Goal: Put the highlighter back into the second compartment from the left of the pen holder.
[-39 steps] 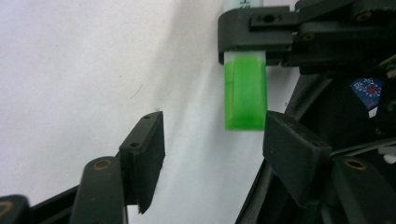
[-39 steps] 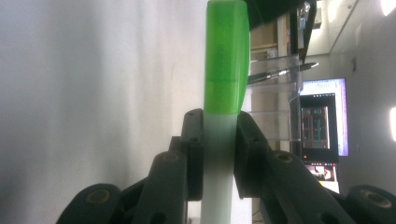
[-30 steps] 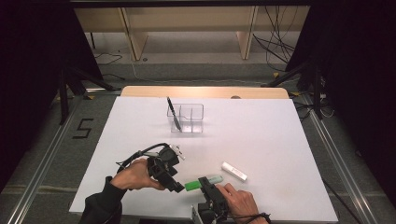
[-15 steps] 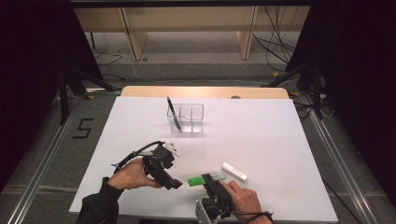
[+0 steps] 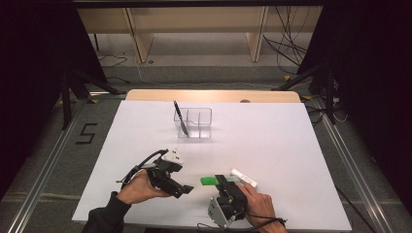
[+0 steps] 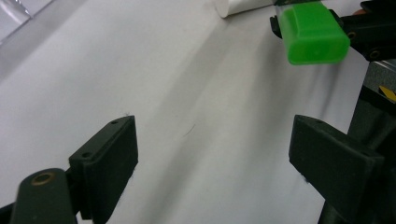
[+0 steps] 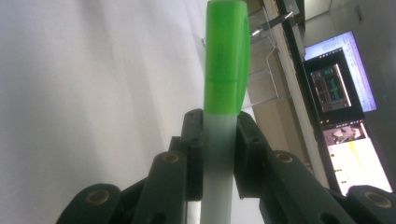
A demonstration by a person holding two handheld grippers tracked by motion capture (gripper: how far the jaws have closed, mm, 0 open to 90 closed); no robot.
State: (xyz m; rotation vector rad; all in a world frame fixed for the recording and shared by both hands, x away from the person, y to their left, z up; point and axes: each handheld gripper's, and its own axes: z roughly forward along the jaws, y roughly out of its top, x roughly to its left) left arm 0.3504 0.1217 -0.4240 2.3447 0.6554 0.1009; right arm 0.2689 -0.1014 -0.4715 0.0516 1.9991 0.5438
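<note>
High view is showing both grippers working near the table's [image 5: 272, 141] front edge. The right gripper [image 5: 224, 180] is sitting right of the middle of that edge, its jaws clamping a marker [image 5: 210, 180] by the pale barrel, with the green cap sticking out toward the left gripper [image 5: 183, 188]. Right gripper view is confirming the grip: the pads are pressing on both sides of the marker [image 7: 223, 116] just below its cap, and the cap is rising straight up past the jaw tips.

The left gripper is lying left of the marker, close to it but not touching. Its jaws have just been opening and are now standing wide apart with nothing between them. Left gripper view is showing bare table [image 6: 154, 84] between the two pads, and the marker's cap [image 6: 314, 33] hanging beyond the far jaw, clear of both.

A white tube [image 5: 244, 177] is lying on the table just behind the right gripper, angled toward the right edge; its end [image 6: 243, 6] is peeking in at the top of left gripper view.

A clear organizer [image 5: 194, 123] is standing toward the table's back edge, near its middle, well apart from both grippers. A black pen [image 5: 180, 118] is leaning in its left compartment.
</note>
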